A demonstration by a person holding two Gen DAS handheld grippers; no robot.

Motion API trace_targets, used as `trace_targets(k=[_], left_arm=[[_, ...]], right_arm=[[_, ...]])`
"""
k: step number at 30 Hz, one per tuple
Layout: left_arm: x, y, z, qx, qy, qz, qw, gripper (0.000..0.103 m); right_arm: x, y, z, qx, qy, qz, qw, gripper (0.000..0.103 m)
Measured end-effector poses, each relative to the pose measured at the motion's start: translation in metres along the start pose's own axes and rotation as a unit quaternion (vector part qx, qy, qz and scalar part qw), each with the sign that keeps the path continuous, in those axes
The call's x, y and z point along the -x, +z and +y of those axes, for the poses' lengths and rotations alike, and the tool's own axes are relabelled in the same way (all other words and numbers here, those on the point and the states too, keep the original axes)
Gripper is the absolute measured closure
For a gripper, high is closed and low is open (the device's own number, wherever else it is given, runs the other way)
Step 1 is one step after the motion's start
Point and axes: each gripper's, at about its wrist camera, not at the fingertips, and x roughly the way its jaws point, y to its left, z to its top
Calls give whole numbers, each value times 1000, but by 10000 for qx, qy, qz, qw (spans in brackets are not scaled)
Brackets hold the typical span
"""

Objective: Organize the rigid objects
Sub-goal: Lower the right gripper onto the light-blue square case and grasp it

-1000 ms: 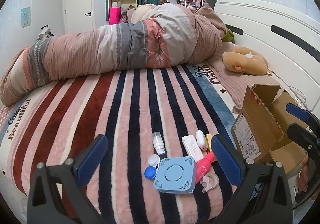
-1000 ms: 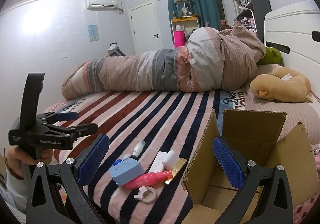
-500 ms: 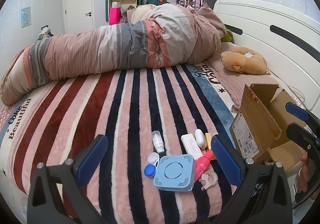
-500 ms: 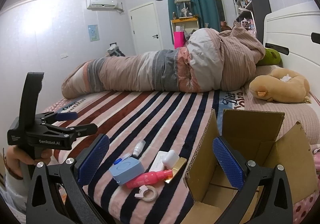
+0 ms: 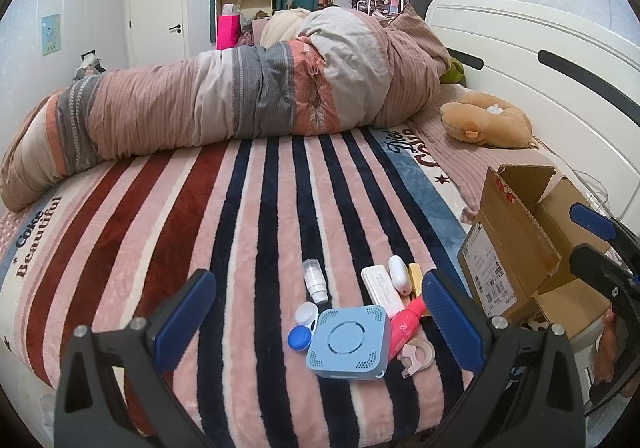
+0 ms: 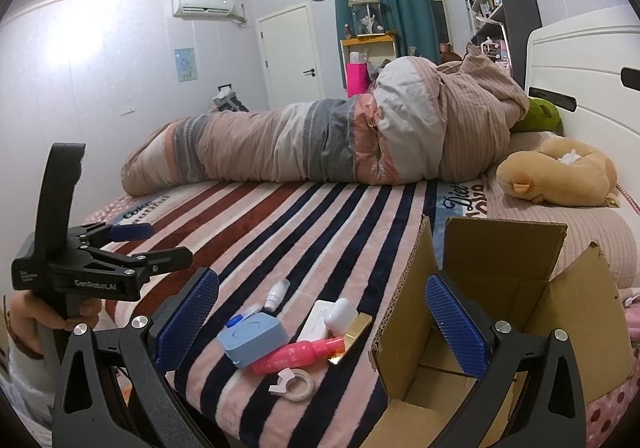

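Left gripper and right gripper: jaws apart, empty. Clutter sits bunched on the striped blanket beside the open cardboard box. Risk: the pink bottle touches the blue square case, so grabbing either could drag its neighbour.

The striped blanket past my little pile of things is bare, so I can pass there. The open cardboard box blocks the right. The rolled quilt blocks the far side.
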Motion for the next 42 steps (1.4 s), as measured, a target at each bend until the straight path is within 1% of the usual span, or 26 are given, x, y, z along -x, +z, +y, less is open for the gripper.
trace_targets(k=[2,5,6,8,10,12,13,15,17,18,19,21,24,27,29,30,32,33,35,37,39,40,41,42], left_arm=[[2,-2,2,22,-33,-12,10000,1],[4,-6,13,86,-55,-76,9999,1],[4,-7,17,104,-60,-100,9999,1],[2,-10,31,168,-81,-129,9997,1],[-3,-13,46,245,-91,-108,9996,1],[-9,-19,64,314,-138,-69,9994,0],[-14,-21,72,325,-138,-40,9994,1],[-23,-28,89,344,-29,29,9994,1],[-31,-37,104,356,31,102,9993,1],[-34,-41,110,382,25,136,9992,1],[-37,-45,117,428,-5,169,9989,1],[-42,-54,129,553,-119,217,9982,1],[-44,-64,140,722,-237,202,9969,1],[-44,-69,142,763,-339,184,9963,1],[-44,-70,142,757,-442,170,9960,1],[-43,-71,141,738,-487,167,9959,1],[-43,-72,139,698,-549,163,9959,1],[-44,-72,138,682,-589,173,9958,1],[-44,-73,137,681,-645,201,9954,1],[-46,-75,136,671,-732,257,9947,1],[-49,-77,137,681,-864,298,9935,1],[-49,-78,138,702,-958,313,9924,1],[-50,-78,139,740,-1069,339,9909,1],[-51,-79,140,767,-1167,374,9895,1]], right_arm=[[1,0,2,81,-76,2,9999,0],[0,5,12,446,-331,-49,9984,0],[-2,7,17,532,-371,-23,9979,0],[-14,13,26,736,-363,168,9965,0],[-32,19,37,959,-139,492,9941,0],[-56,22,48,1007,313,903,9903,0],[-68,20,52,1048,429,1109,9874,0],[-95,12,65,1361,530,1560,9769,0],[-128,-5,76,1752,535,2135,9596,0],[-138,-11,79,1848,561,2304,9537,0],[-152,-20,83,1944,653,2557,9448,0],[-178,-34,86,2033,734,2945,9309,0],[-205,-45,85,2071,735,3184,9221,0],[-222,-49,82,1973,888,3348,9171,0],[-229,-52,80,1897,1001,3527,9108,0],[-231,-53,83,1864,1109,3514,9108,0],[-224,-55,88,1810,1456,3659,9012,0],[-220,-57,92,1898,1517,3728,8955,0],[-223,-60,102,2193,1441,3881,8835,0],[-229,-65,110,2436,1332,3987,8741,0],[-238,-68,116,2538,1231,4086,8680,7],[-243,-70,117,2583,1155,4138,8653,19],[-247,-72,118,2620,1084,4179,8631,24],[-249,-73,117,2604,1100,4197,8625,24]])
